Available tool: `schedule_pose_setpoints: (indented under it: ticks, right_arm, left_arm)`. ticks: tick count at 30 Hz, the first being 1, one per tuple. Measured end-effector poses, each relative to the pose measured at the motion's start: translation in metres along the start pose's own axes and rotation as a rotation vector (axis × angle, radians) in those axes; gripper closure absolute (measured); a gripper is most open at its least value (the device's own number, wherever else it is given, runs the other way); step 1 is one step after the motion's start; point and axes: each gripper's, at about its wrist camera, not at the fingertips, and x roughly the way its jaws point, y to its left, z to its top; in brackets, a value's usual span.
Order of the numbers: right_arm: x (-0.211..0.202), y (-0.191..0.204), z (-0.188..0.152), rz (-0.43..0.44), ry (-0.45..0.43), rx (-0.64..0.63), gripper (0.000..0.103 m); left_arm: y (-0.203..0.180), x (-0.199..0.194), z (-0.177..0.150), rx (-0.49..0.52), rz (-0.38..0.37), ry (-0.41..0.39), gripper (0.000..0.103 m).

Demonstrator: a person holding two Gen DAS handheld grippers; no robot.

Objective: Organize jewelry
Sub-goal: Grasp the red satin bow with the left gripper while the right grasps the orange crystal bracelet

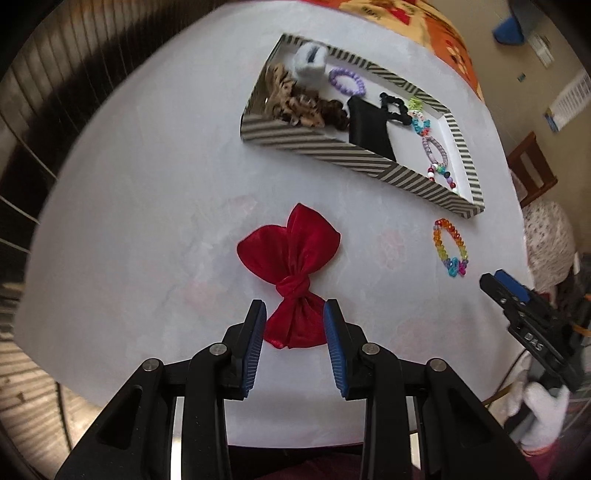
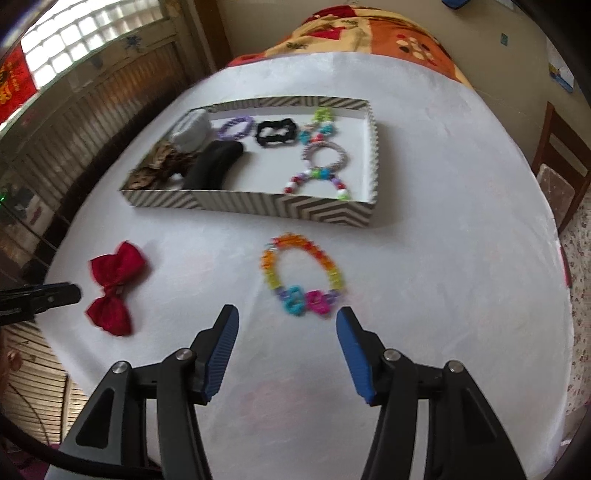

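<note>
A red fabric bow [image 1: 291, 273] lies on the white table, and its lower lobe sits between the fingers of my left gripper [image 1: 294, 314], which is open and not pressing on it. The same red bow [image 2: 112, 288] shows at the left in the right wrist view. A rainbow bead bracelet [image 2: 303, 277] lies just ahead of my right gripper [image 2: 287, 317], which is open with nothing between its fingers. The bracelet [image 1: 450, 245] also lies right of the bow. A striped box [image 2: 258, 205] at the back holds scrunchies, bracelets and a black pouch.
The striped box [image 1: 332, 147] stands beyond the bow. My right gripper [image 1: 495, 280] shows at the right edge, a white-gloved hand [image 1: 543, 413] below it. The left gripper's tip [image 2: 62, 293] enters from the left. A patterned cloth [image 2: 369, 33] and a wooden chair [image 2: 561, 173] lie beyond the table.
</note>
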Motion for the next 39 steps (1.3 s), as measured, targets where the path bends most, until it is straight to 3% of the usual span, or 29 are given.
schedule_pose_setpoints:
  ticks: [7, 17, 21, 22, 23, 24, 25, 31, 39]
  right_arm:
    - [0.034, -0.017, 0.020, -0.021, 0.033, -0.028, 0.045]
    - [0.066, -0.017, 0.034, -0.023, 0.055, -0.113, 0.046]
    - [0.072, -0.016, 0.035, -0.040, 0.028, -0.158, 0.064]
    - [0.072, -0.015, 0.035, -0.045, 0.026, -0.172, 0.074]
    - [0.072, -0.013, 0.035, -0.047, 0.026, -0.189, 0.083]
    - [0.073, -0.013, 0.035, -0.045, 0.027, -0.199, 0.094]
    - [0.072, -0.013, 0.034, -0.041, 0.030, -0.209, 0.094]
    - [0.039, -0.017, 0.040, 0.064, -0.020, -0.141, 0.094]
    - [-0.020, -0.006, 0.055, 0.100, -0.110, -0.154, 0.094]
  left_arm:
    - [-0.002, 0.022, 0.004, -0.037, -0.037, 0.047, 0.078]
    - [-0.016, 0.044, 0.010, 0.003, 0.104, 0.054, 0.078]
    - [-0.019, 0.047, 0.011, 0.006, 0.116, 0.038, 0.079]
    - [-0.019, 0.047, 0.011, 0.007, 0.115, 0.033, 0.081]
    - [-0.019, 0.047, 0.011, 0.010, 0.115, 0.029, 0.092]
    - [-0.020, 0.048, 0.011, 0.018, 0.116, 0.027, 0.094]
    - [-0.020, 0.048, 0.012, 0.020, 0.113, 0.029, 0.094]
    - [-0.028, 0.025, 0.023, 0.047, 0.072, -0.023, 0.095]
    - [-0.042, -0.011, 0.041, 0.090, 0.035, -0.104, 0.095]
